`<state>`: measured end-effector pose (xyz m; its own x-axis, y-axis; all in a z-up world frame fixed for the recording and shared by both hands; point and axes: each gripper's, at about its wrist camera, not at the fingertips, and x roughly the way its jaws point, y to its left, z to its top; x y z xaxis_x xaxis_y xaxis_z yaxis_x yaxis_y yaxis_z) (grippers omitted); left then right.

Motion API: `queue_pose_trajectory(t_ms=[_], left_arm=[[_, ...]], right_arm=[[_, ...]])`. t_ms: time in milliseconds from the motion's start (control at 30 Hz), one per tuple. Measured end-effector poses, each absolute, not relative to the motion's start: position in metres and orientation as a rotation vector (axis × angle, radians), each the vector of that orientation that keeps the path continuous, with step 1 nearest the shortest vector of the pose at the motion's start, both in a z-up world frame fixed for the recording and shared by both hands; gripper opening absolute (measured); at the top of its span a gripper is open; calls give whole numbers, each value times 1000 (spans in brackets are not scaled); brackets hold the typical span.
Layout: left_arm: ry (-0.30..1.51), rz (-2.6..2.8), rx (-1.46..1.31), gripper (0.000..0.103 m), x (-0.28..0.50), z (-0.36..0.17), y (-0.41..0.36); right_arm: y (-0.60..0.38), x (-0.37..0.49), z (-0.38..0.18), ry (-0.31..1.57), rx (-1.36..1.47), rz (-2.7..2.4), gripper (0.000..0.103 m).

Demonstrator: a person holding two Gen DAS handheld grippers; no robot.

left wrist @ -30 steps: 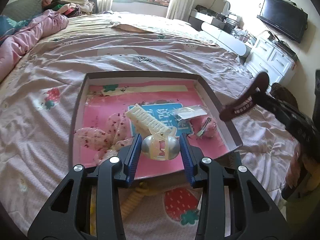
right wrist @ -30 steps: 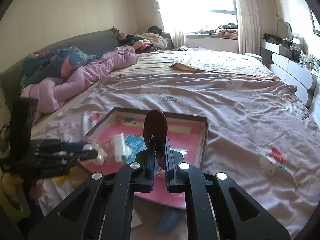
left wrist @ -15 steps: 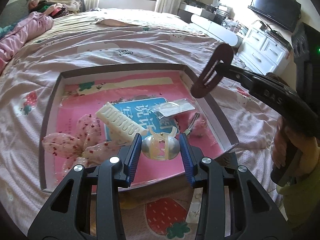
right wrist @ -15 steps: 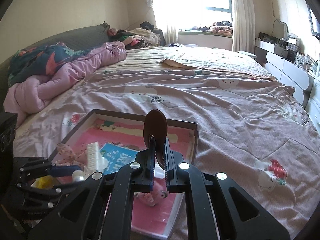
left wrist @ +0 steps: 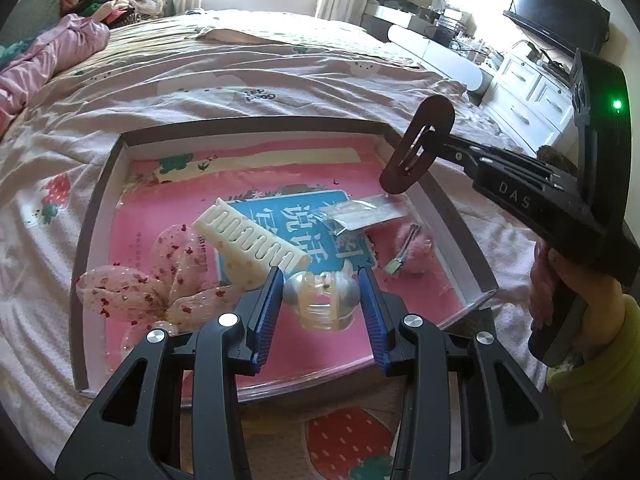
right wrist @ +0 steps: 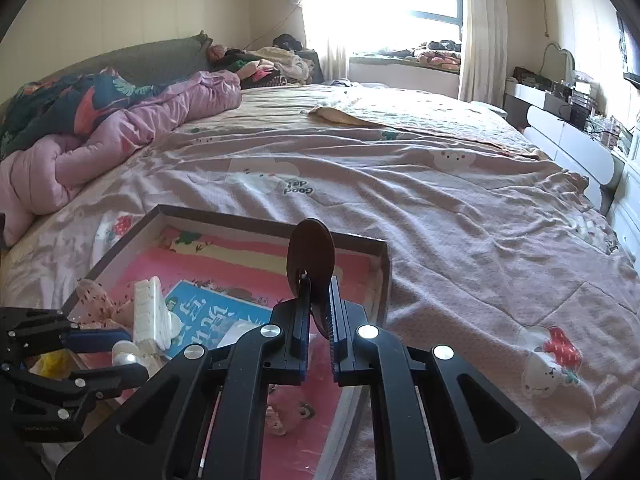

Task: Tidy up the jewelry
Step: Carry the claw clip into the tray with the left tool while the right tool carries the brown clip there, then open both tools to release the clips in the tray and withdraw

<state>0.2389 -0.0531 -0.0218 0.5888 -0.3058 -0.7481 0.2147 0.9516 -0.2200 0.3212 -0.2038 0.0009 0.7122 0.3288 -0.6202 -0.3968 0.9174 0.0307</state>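
Note:
A shallow box with a pink lining lies on the bed. My left gripper is shut on a clear and silver claw clip and holds it over the box's near part. My right gripper is shut on a brown oval snap clip, which stands upright over the box's right rim; the snap clip also shows in the left wrist view. In the box lie a cream comb clip, a pink spotted bow, a clear small bag and a pink fluffy clip.
The box rests on a pink printed bedsheet. A bunched pink quilt lies at the far left. White drawers and a television stand to the right of the bed. A yellow object lies under the left gripper.
Both grippers have moved forward over the box with their clips still held. The brown snap clip now stands above the box's right rim, further in than a second ago.

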Motion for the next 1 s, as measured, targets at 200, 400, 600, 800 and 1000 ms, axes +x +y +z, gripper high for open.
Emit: queue_pose_trajectory(t_ms=[200,400,600,800,1000], left_arm=[[882,-284,-114,31,238,-20,-45],[883,-249,-130,35,235,-20,-30],[883,-220,-134,39,229,-20,-20],[883,-207,-140,41,223,-19,-13],[876,-200,-146,44,216,-16,-9]], right_arm=[[-195,318,-4,678,-116,435,8],[-187,307,-9,682,-150,477,10],[-179,293,-19,719,-184,519,14],[-179,282,-30,764,-187,522,17],[-183,272,-33,781,-181,516,27]])
